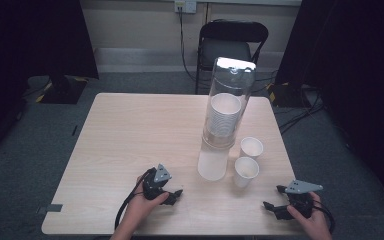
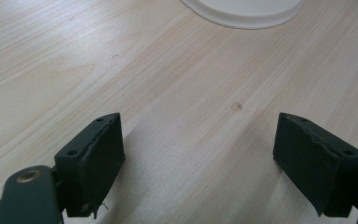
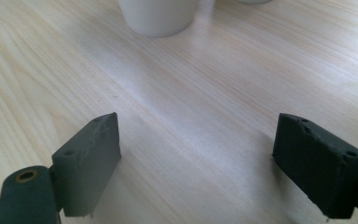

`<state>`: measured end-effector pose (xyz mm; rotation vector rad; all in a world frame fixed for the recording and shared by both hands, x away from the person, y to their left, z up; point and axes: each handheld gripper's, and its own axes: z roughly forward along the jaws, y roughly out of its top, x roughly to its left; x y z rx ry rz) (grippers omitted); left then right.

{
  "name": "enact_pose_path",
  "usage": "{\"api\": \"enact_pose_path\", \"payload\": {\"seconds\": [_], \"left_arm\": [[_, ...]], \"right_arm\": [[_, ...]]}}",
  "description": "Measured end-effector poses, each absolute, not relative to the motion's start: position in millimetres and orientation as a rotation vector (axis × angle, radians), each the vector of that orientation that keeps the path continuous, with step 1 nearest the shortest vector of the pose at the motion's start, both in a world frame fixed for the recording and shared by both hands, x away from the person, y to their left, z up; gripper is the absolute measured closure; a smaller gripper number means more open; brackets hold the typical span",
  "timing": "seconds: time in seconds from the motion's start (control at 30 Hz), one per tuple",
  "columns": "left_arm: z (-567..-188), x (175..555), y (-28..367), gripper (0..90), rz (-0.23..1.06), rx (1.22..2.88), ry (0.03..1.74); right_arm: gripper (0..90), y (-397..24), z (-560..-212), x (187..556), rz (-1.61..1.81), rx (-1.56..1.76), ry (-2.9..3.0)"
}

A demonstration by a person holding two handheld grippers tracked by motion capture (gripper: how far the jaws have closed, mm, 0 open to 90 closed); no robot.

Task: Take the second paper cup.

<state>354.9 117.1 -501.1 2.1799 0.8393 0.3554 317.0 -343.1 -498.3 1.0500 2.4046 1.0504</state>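
Your left tongs [image 1: 172, 195] sit at the table's [image 1: 130, 130] near edge around 7 o'clock, your left hand [image 1: 147, 202] wrapped round them. Jaws spread wide in the left gripper view, nothing between them but bare wood, with the white dispenser base [image 2: 242, 9] just ahead at 12 o'clock. Your right tongs [image 1: 275, 205] are at 5 o'clock near the table's near right corner, held in your right hand [image 1: 310, 215]. Their jaws are wide apart too and hold nothing; the right gripper view has a paper cup [image 3: 158, 16] ahead at 11 o'clock. Cup dispenser [image 1: 225, 115] stands right of table centre: clear tube on a white base, stack of paper cups [image 1: 224, 117] inside. Two loose cups stand upright just beside it at its 4 o'clock: far cup [image 1: 251, 147] and near cup [image 1: 246, 171], close together; can't tell if they touch. A black folding chair [image 1: 232, 42] stands beyond the table at 12 o'clock.
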Motion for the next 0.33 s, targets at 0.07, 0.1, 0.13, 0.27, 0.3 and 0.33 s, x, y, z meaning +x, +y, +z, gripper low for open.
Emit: {"api": "enact_pose_path", "payload": {"seconds": [0.07, 0.1, 0.13, 0.27, 0.3, 0.33], "left_arm": [[-501.1, 354.9, 117.0, 15.7, 0.356, 2.18, 0.839], [-501.1, 354.9, 117.0, 15.7, 0.356, 2.18, 0.838], [-501.0, 355.0, 117.1, 15.7, 0.359, 2.182, 0.836], [-501.0, 355.1, 117.2, 15.7, 0.359, 2.182, 0.835], [-501.0, 355.1, 117.2, 15.7, 0.359, 2.182, 0.835], [-501.1, 355.0, 117.1, 15.7, 0.356, 2.18, 0.838]], "right_arm": [[13.3, -343.8, -499.3, 316.9, 1.043, 1.039, 2.397], [13.3, -344.0, -499.3, 316.9, 1.043, 1.038, 2.397], [13.3, -344.4, -499.4, 316.9, 1.044, 1.034, 2.398], [13.3, -344.8, -499.5, 316.8, 1.046, 1.03, 2.402], [13.3, -344.8, -499.5, 316.8, 1.046, 1.03, 2.402], [13.2, -344.8, -499.5, 316.8, 1.047, 1.029, 2.402]]}}
